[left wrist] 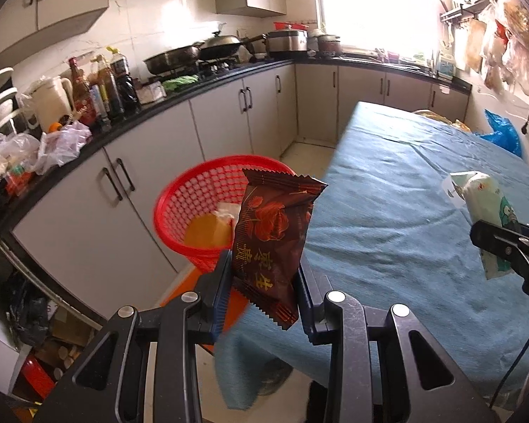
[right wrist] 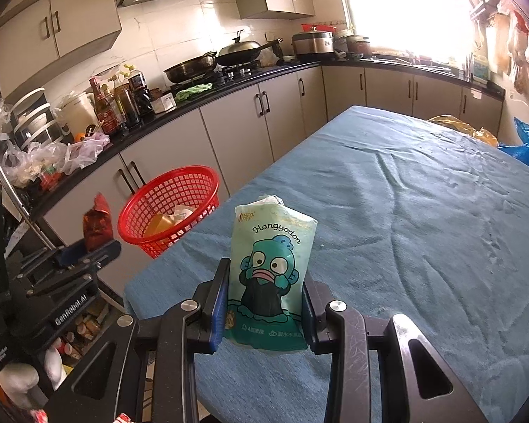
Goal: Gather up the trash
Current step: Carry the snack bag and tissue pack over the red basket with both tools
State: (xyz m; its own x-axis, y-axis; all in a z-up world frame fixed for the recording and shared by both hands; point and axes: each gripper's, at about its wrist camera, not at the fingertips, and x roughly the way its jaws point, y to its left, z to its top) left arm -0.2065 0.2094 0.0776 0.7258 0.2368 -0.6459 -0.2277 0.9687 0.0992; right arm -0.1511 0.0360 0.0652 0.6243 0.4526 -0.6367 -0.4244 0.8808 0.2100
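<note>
Wrapper [left wrist: 275, 243]: dark brown glossy foil, crimped zigzag ends, red rose print and gold characters; held upright, clamped at its lower half between the pads of the left gripper [left wrist: 264, 282], in front of the basket [left wrist: 180, 194] and at the table's near corner. In the right wrist view the wrapper [right wrist: 96, 224] shows small and blurred, left of the basket [right wrist: 158, 190], above the left gripper [right wrist: 88, 250]. Tissue pack [right wrist: 269, 275]: soft pale green plastic film, cartoon fish figure, word "Hangyodon"; upright, pinched at its sides by the right gripper [right wrist: 264, 303] over the table's near edge; its lower print partly hidden by the fingers. In the left wrist view the tissue pack [left wrist: 486, 211] is partly covered by the right gripper [left wrist: 508, 246], which is cut off at the frame's edge. Basket: round red plastic lattice, standing beside the table; holds a yellow piece and pale crumpled matter, hard to make out. Table [right wrist: 405, 211]: covered in blue napped cloth, creased. Counter [left wrist: 194, 84]: black top, grey cabinet doors, crowded with pans, bottles and bags. Window glare washes out the far wall.
</note>
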